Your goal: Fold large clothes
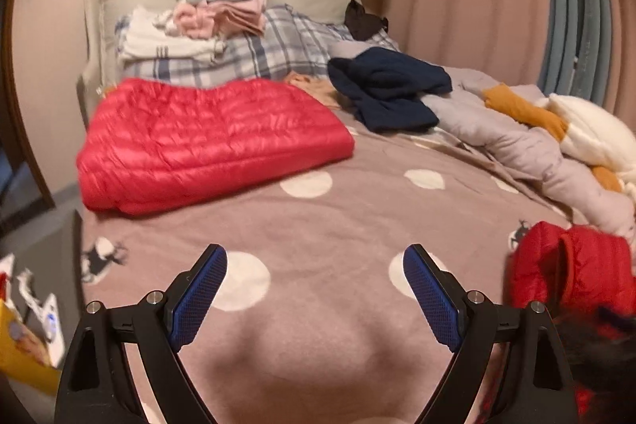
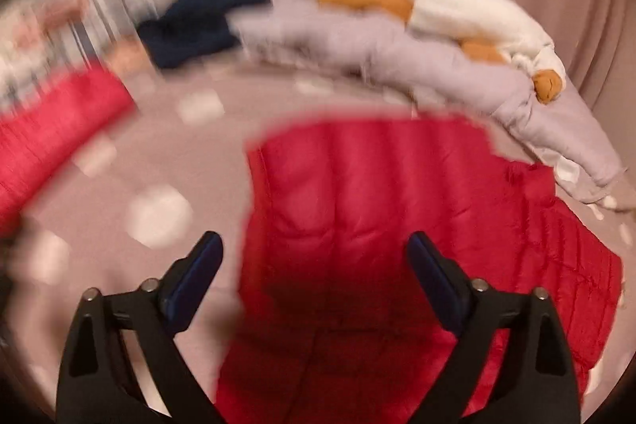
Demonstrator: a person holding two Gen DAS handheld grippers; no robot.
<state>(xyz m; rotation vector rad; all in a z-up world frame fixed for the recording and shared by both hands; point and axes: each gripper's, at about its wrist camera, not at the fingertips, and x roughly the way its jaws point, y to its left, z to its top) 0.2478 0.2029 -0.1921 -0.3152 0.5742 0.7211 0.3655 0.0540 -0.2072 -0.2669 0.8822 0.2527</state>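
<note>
Hovering over the spotted bedspread [image 1: 318, 225], the left gripper [image 1: 315, 293] is spread and empty; the right gripper [image 2: 314, 281], also released, hangs above an unfolded red puffer jacket [image 2: 377, 193].

The folded red puffer jacket [image 1: 210, 142] is shiny, slippery cloth sewn in puffy rows. The pink spotted blanket [image 1: 338, 225] looks soft, fuzzy and matt. The left gripper [image 1: 315, 295] has black plastic arms, silver metal pins and rough blue pads [image 1: 200, 299]. The navy sweater [image 1: 387, 88] looks thick and matt.
</note>
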